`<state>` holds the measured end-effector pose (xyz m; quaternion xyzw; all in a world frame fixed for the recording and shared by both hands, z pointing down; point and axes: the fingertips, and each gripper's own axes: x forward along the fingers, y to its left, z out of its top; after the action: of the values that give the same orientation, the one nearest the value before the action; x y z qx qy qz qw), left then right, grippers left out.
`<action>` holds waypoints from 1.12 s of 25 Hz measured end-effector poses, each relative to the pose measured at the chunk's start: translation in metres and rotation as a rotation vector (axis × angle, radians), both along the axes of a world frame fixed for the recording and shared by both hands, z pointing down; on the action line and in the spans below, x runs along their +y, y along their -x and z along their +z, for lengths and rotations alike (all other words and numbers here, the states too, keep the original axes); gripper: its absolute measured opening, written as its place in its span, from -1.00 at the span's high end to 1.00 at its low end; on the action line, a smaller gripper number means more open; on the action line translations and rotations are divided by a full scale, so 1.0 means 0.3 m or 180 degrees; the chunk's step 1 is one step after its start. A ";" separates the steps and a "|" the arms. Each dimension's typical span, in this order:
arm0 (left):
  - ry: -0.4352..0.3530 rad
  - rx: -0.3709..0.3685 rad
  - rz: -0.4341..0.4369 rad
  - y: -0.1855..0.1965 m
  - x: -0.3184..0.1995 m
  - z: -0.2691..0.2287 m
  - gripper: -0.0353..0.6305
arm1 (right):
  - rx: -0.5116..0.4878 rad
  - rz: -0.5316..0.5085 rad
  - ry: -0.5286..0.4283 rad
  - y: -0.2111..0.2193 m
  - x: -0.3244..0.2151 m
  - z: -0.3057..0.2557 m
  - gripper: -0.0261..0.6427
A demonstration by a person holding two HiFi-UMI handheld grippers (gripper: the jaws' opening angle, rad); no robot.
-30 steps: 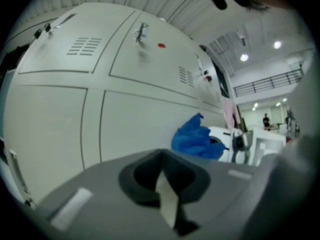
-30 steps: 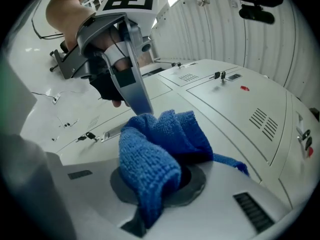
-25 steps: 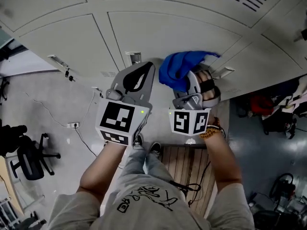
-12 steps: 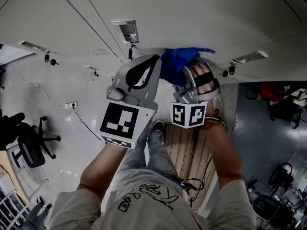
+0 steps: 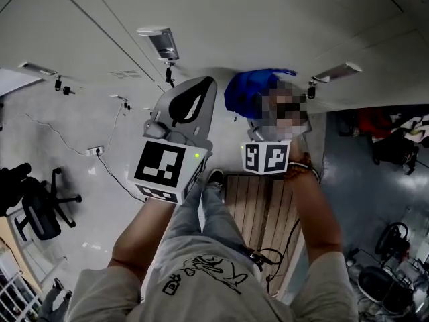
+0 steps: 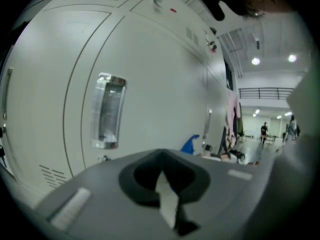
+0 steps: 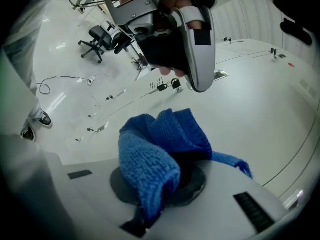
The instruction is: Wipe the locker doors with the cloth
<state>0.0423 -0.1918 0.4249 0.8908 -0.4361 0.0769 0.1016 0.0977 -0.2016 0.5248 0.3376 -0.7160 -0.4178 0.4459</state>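
Grey locker doors (image 5: 281,19) fill my view. Since half a second ago the blue cloth (image 7: 159,149) has barely shifted along them. My right gripper (image 7: 162,186) clamps it, its tips buried in folds. My left gripper (image 5: 204,86) stays closed on nothing beside it.

I count two tongs, the left tongs (image 5: 191,106) and the right tongs (image 5: 258,127), each carrying one marker cube (image 5: 164,170), so two cubes. One blue cloth (image 5: 247,92). Three door handles (image 5: 161,42) show in my head view, plus one office chair (image 5: 40,210) and one wooden pallet (image 5: 258,213)
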 end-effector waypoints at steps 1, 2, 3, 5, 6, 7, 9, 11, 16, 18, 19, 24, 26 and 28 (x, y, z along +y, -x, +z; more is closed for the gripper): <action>-0.0025 0.0029 -0.0004 -0.005 0.003 -0.029 0.88 | 0.0007 0.0003 -0.0030 -0.006 0.002 -0.035 0.82; -0.0058 0.0051 -0.0008 -0.008 0.006 -0.062 0.88 | 0.0002 0.0005 -0.0071 -0.010 0.004 -0.078 0.83; -0.0103 0.0064 -0.0009 -0.011 0.009 -0.098 0.88 | -0.0015 0.0009 -0.0123 -0.013 0.005 -0.127 0.82; -0.0209 0.0076 -0.0004 -0.015 0.015 -0.174 0.88 | -0.0068 0.0012 -0.0241 -0.015 0.005 -0.241 0.83; -0.0258 0.0078 -0.0003 -0.015 0.021 -0.213 0.88 | -0.0096 0.0009 -0.0296 -0.014 0.008 -0.300 0.83; -0.0308 0.0082 -0.0003 -0.015 0.028 -0.252 0.88 | -0.0121 0.0000 -0.0350 -0.012 0.011 -0.359 0.82; -0.0440 0.0092 -0.0004 -0.013 0.034 -0.338 0.88 | -0.0141 -0.0041 -0.0487 -0.007 0.008 -0.477 0.82; -0.0596 0.0097 0.0003 -0.011 0.028 -0.425 0.88 | -0.0132 -0.0087 -0.0669 -0.001 -0.009 -0.597 0.82; -0.0777 0.0125 0.0040 0.010 0.063 -0.590 0.88 | -0.0292 -0.0079 -0.0930 -0.004 0.004 -0.862 0.83; -0.0853 0.0142 0.0032 0.022 0.074 -0.647 0.88 | -0.0325 -0.0064 -0.1013 -0.013 0.007 -0.950 0.82; -0.0884 0.0142 0.0027 0.028 0.078 -0.668 0.88 | -0.0350 -0.0054 -0.1043 -0.017 0.008 -0.987 0.82; -0.0966 0.0117 0.0004 0.061 0.087 -0.713 0.88 | -0.0652 0.0050 -0.1060 -0.031 0.011 -1.083 0.82; -0.0943 0.0092 -0.0019 0.079 0.083 -0.699 0.88 | -0.0749 0.0096 -0.1065 -0.021 0.010 -1.067 0.82; -0.0900 0.0073 -0.0049 0.099 0.078 -0.675 0.88 | -0.0818 0.0096 -0.0973 0.006 0.006 -1.016 0.82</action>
<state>0.0126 -0.1683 0.2226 0.8937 -0.4482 0.0038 -0.0195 0.0959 -0.1999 0.2199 0.4625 -0.6902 -0.4683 0.3006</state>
